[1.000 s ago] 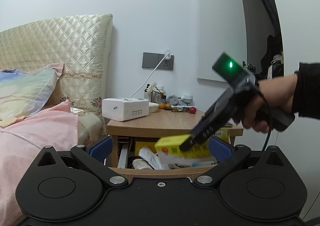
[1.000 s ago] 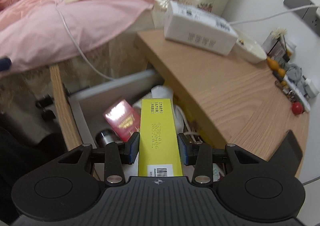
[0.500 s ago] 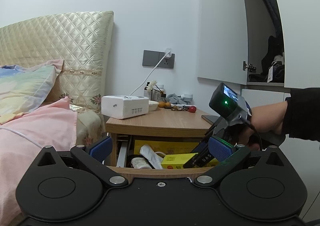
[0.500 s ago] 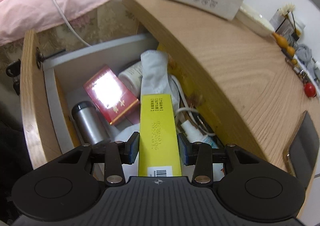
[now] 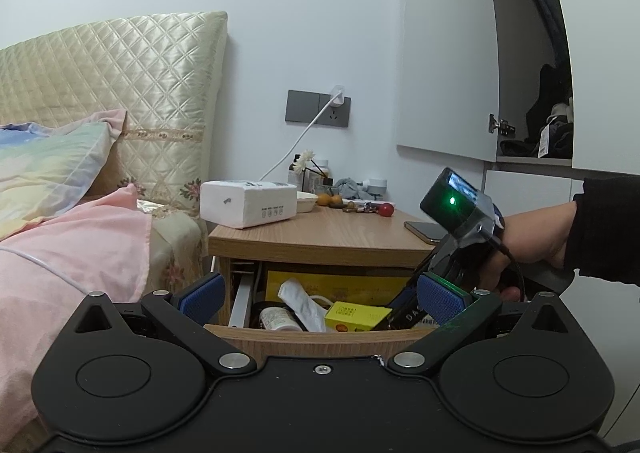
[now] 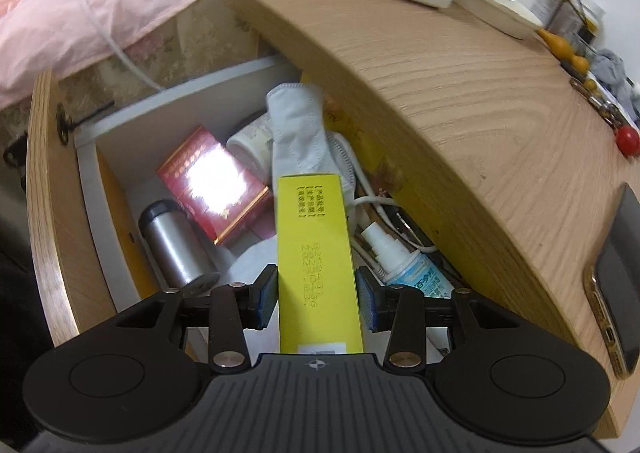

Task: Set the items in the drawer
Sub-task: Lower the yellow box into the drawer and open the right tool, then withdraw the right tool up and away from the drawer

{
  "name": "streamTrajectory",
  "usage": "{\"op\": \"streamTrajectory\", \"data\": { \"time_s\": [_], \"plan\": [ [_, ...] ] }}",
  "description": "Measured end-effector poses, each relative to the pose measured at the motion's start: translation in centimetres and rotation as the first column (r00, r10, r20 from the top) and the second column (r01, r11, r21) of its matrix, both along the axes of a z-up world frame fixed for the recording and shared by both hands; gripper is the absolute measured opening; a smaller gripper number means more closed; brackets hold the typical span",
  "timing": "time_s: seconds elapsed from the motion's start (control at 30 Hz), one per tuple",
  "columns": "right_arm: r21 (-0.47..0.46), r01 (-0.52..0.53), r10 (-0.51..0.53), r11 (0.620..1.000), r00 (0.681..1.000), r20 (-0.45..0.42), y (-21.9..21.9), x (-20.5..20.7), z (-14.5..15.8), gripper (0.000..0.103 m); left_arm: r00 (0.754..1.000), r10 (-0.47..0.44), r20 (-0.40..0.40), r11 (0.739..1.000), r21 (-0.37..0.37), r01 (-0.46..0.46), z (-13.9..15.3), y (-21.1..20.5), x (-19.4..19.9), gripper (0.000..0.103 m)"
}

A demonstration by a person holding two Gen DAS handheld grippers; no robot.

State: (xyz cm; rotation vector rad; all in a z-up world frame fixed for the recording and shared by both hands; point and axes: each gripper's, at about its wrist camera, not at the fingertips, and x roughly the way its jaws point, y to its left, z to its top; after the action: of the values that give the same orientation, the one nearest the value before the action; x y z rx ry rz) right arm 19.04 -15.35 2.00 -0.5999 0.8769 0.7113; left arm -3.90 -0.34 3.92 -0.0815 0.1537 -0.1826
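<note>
1. The drawer [image 6: 52, 189] is wood at the front and white inside. It is pulled open and holds many things.
2. The yellow box [image 6: 316, 269] is long and thin, with small print on top. It lies nearly flat, low in the drawer, near the middle. It points to the back, and its far end is over a white mask [image 6: 300, 133].
3. A red box [image 6: 212, 185] and a silver flask [image 6: 176, 245] lie on the drawer's left side.

The yellow box [image 6: 316, 253] bears embossed characters and digits — too faint to read. The right tongs [image 5: 400, 313] show "DA" — the rest is hidden.
</note>
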Motion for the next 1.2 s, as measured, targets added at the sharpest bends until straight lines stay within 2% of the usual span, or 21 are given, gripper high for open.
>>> {"op": "streamTrajectory", "data": {
  "time_s": [0.1, 0.23, 0.37, 0.5, 0.6, 0.73, 0.97, 1.2],
  "plan": [
    [0.03, 0.034, -0.035, 0.999, 0.999, 0.022, -0.4, -0.2, 1.0, 0.048, 1.0, 0.0, -0.009, 1.0, 0.004, 0.0, -0.1, -0.4, 0.3, 0.102],
    [0.072, 0.078, -0.082, 0.994, 0.995, 0.049, -1.0, -0.5, 2.4, 0.071, 1.0, 0.006, -0.019, 1.0, 0.012, -0.005, -0.3, -0.9, 0.6, 0.102],
    [0.14, 0.126, -0.142, 0.982, 0.984, 0.11, -2.1, -2.3, 4.9, 0.083, 1.0, 0.01, -0.027, 1.0, 0.022, -0.009, -0.5, -1.2, 0.7, 0.102],
    [0.232, 0.178, -0.22, 0.956, 0.961, 0.168, -3.0, -5.1, 7.3, 0.091, 0.999, 0.014, -0.033, 0.999, 0.031, -0.013, -0.5, -1.5, 0.6, 0.102],
    [0.306, 0.206, -0.273, 0.929, 0.942, 0.194, -3.6, -7.3, 8.9, 0.093, 1.0, 0.01, -0.03, 1.0, 0.03, -0.009, -0.5, -1.6, 0.4, 0.102],
    [0.381, 0.243, -0.338, 0.892, 0.918, 0.208, -4.3, -9.8, 9.3, 0.102, 1.0, 0.011, -0.027, 1.0, 0.03, -0.01, -0.5, -1.6, 0.1, 0.102],
    [0.496, 0.295, -0.45, 0.816, 0.864, 0.226, -6.4, -13.7, 10.1, 0.103, 1.0, 0.013, -0.02, 1.0, 0.027, -0.012, -0.5, -1.3, -0.2, 0.102],
    [0.561, 0.321, -0.535, 0.763, 0.801, 0.27, -7.6, -16.0, 7.6, 0.103, 0.997, 0.045, -0.055, 0.999, 0.025, -0.043, -0.6, -0.6, 0.1, 0.102]
  ]
}}
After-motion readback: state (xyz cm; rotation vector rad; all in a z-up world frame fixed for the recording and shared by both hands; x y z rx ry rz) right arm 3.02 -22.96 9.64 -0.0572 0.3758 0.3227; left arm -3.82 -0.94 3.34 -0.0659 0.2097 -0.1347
